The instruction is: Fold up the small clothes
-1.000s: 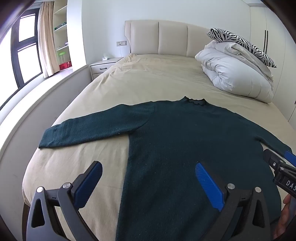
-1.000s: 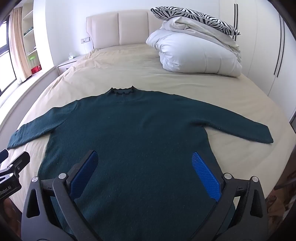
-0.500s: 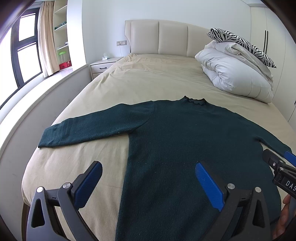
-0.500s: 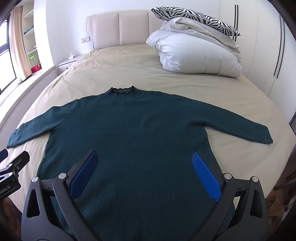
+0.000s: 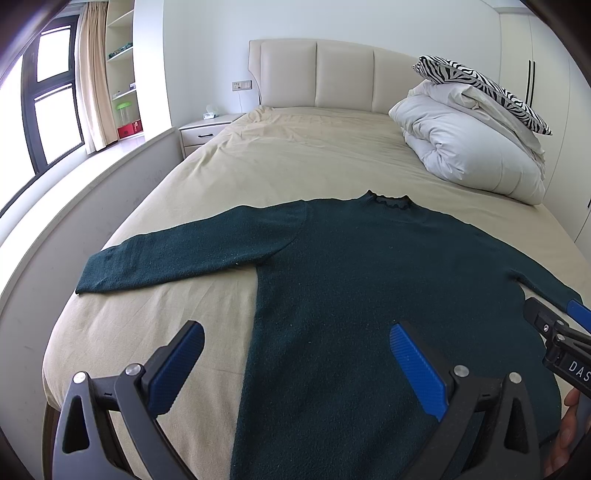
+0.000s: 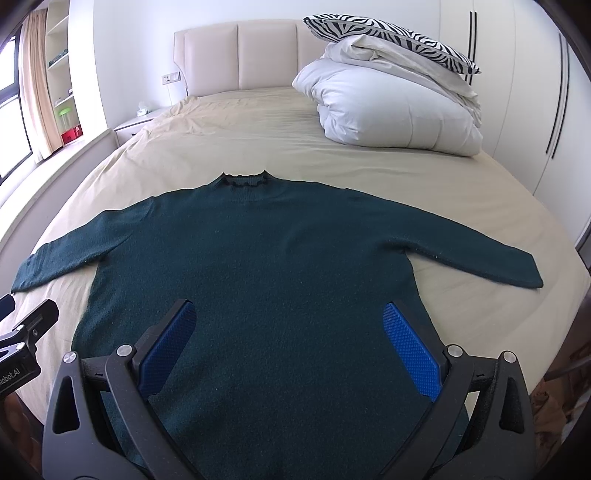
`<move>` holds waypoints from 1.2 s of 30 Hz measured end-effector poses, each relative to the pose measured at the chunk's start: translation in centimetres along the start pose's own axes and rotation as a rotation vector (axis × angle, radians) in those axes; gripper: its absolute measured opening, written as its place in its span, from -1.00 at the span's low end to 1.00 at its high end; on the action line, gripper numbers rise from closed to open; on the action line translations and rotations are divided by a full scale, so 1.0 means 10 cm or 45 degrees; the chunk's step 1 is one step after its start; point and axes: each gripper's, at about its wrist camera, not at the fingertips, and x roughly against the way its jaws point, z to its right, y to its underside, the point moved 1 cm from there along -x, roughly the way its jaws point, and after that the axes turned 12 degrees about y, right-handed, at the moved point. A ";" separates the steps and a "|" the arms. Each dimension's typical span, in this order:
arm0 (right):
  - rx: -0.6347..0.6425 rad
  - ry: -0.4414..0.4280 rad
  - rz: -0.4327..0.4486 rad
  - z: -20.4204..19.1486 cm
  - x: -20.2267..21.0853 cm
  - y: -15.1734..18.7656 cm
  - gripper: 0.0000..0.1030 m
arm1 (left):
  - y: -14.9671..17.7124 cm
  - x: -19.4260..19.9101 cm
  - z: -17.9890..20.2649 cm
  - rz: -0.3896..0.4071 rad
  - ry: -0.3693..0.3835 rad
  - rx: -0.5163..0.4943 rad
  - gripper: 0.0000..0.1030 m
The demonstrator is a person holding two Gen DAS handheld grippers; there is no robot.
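Note:
A dark green long-sleeved sweater (image 5: 369, 280) (image 6: 273, 266) lies flat on the bed, collar toward the headboard, both sleeves spread out sideways. My left gripper (image 5: 295, 350) hovers open above the sweater's left hem side, one blue pad over the sheet, the other over the body. My right gripper (image 6: 288, 332) hangs open over the lower middle of the sweater, nothing between its fingers. The left sleeve's cuff (image 5: 92, 277) reaches near the bed's left edge; the right cuff (image 6: 524, 273) lies near the right edge.
The beige bed sheet (image 5: 295, 155) stretches back to a padded headboard (image 6: 240, 55). A folded white duvet (image 6: 391, 110) with a zebra pillow (image 6: 388, 33) sits at the back right. A nightstand (image 5: 207, 129) and window stand left.
Both views have shifted very slightly; the sweater and both open grippers stay practically where they were.

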 end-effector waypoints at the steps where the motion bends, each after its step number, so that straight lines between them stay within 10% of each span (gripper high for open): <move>1: 0.000 0.000 -0.001 0.00 0.00 0.00 0.99 | 0.00 0.00 0.00 0.000 0.000 0.000 1.00; 36: 0.008 0.004 -0.005 -0.03 0.00 0.01 0.99 | 0.00 0.00 0.00 0.001 0.003 0.002 1.00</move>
